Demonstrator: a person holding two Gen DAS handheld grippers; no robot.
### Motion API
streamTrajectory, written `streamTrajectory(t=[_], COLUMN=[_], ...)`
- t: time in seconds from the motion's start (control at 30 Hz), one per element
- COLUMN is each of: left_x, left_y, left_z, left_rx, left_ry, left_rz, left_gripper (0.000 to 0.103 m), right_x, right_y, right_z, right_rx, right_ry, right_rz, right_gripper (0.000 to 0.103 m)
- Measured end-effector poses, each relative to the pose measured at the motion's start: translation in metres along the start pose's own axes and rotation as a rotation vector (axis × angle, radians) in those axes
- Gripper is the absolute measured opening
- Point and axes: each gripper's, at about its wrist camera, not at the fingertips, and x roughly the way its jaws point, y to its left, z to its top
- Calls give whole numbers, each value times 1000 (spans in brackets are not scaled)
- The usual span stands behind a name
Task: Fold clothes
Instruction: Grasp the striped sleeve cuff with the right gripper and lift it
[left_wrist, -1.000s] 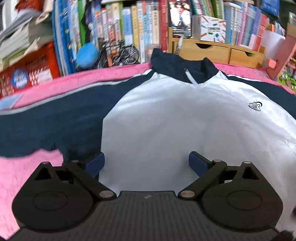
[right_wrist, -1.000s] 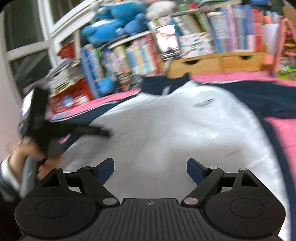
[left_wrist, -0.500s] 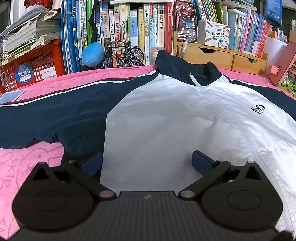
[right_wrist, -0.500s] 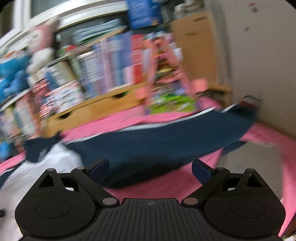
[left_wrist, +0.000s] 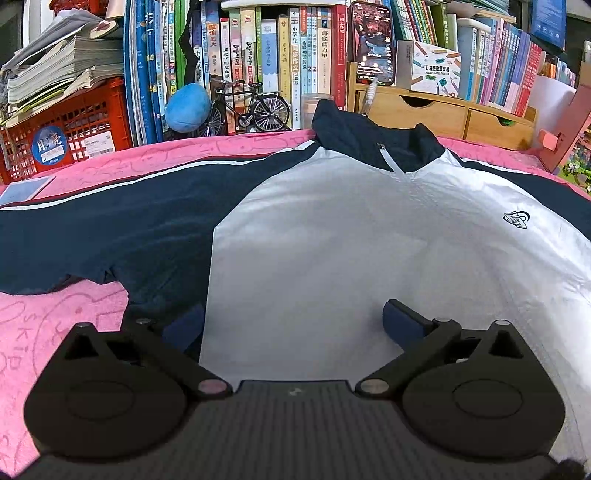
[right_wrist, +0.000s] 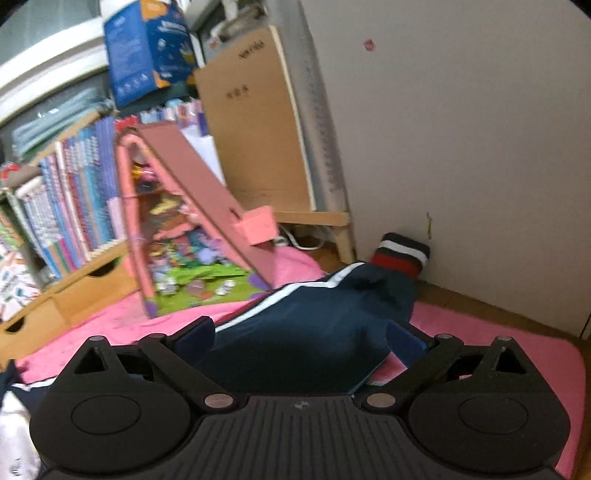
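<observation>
"月亮" on the red crate's (left_wrist: 66, 129) round sticker (left_wrist: 49, 144); "海底两万里" on a book spine (left_wrist: 324, 48).

Jacket (left_wrist: 351, 251): white front panel, navy sleeves and collar, white stripe along each sleeve; cuff (right_wrist: 400, 254) ahead of the right tongs (right_wrist: 299, 341) banded red, white and navy. Blanket (left_wrist: 55, 321): pink. Tongs: black, with blue pads (left_wrist: 400, 325).

Home, child's room: crammed children's books (left_wrist: 295, 48), model bicycle (left_wrist: 251, 107), pink blanket (left_wrist: 66, 325), toy dollhouse (right_wrist: 184, 236).
</observation>
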Motion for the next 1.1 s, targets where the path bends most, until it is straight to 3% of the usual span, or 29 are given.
streamTrajectory(t=[0.23, 0.37, 0.43, 0.53, 0.57, 0.6, 0.63, 0.73, 0.87, 1.0, 1.1], left_x=[1, 1, 1, 2, 2, 2, 2, 2, 2, 2, 2], left_y=[1, 1, 1, 1, 1, 1, 1, 0, 1, 1, 1], left_z=[0, 0, 0, 0, 0, 0, 0, 0, 0, 0, 0], left_rx=[-6, -8, -9, -11, -12, -12, -13, -15, -16, -17, -19], left_ry=[-1, -3, -3, -4, -4, -4, -4, -4, -4, -5, -5], left_rz=[3, 5, 7, 9, 9, 10, 11, 12, 12, 13, 14], left_gripper=[103, 103, 103, 103, 103, 103, 103, 103, 103, 103, 103], right_x=[43, 72, 82, 87, 84, 82, 77, 56, 20, -23, -54], right_y=[-19, -28, -29, -28, -26, -25, -22, -8, 29, 108, 181], right_z=[2, 5, 5, 4, 4, 4, 5, 10, 17, 11, -15], right_rx=[20, 26, 17, 25, 33, 39, 40, 34, 9, -100, -243], right_ry=[60, 129, 151, 146, 134, 122, 105, 52, 1, -21, -3], right_rz=[-131, -127, -125, -147, -159, -169, -166, -90, 86, 352, 561], right_gripper=[100, 100, 94, 48, 27, 17, 13, 10, 9, 9, 9])
